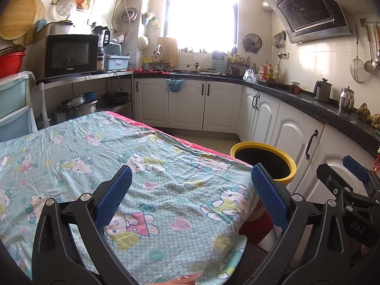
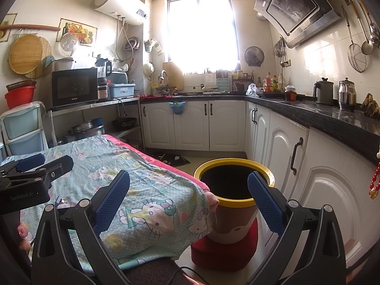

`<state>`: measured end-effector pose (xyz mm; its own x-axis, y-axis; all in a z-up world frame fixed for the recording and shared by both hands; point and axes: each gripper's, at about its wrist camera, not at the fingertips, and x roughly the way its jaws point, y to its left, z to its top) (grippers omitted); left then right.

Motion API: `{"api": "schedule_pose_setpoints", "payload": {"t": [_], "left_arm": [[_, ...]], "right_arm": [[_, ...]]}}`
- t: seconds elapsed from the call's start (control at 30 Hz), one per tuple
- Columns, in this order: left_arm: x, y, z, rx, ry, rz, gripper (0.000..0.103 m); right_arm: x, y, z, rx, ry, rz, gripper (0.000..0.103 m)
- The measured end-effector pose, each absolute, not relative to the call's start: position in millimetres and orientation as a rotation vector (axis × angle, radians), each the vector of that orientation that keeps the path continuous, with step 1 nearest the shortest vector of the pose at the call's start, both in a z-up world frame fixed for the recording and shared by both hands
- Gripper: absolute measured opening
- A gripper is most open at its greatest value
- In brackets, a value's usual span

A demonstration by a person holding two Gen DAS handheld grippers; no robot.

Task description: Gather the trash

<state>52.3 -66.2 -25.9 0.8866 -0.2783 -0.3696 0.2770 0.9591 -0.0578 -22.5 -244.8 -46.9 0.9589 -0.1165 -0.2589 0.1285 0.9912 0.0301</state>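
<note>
A trash bin (image 2: 235,216) with a yellow rim and dark inside stands on a red base on the floor, just right of the table's corner; it also shows in the left wrist view (image 1: 282,156). My left gripper (image 1: 191,190) is open and empty above the table's near right part. My right gripper (image 2: 188,190) is open and empty, above the table corner and the bin's near rim. No loose trash shows on the cloth in either view. The right gripper also shows at the right edge of the left wrist view (image 1: 351,190).
The table (image 1: 166,166) wears a pale green cartoon-cat cloth over a pink one. White cabinets (image 2: 296,166) under a dark counter (image 2: 332,116) run along the right and back. A microwave (image 1: 71,55) and plastic drawers (image 2: 22,128) stand at left.
</note>
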Motion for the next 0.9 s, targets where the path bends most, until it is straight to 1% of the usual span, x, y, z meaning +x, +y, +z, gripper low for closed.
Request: {"api": "schedule_pose_setpoints", "payload": {"t": [0.9], "left_arm": [[55.5, -62.6, -27.3, 0.002, 0.393, -0.285, 0.092]], "right_arm": [[-23.0, -244.1, -46.9, 0.048, 0.265, -0.126, 0.097]]}}
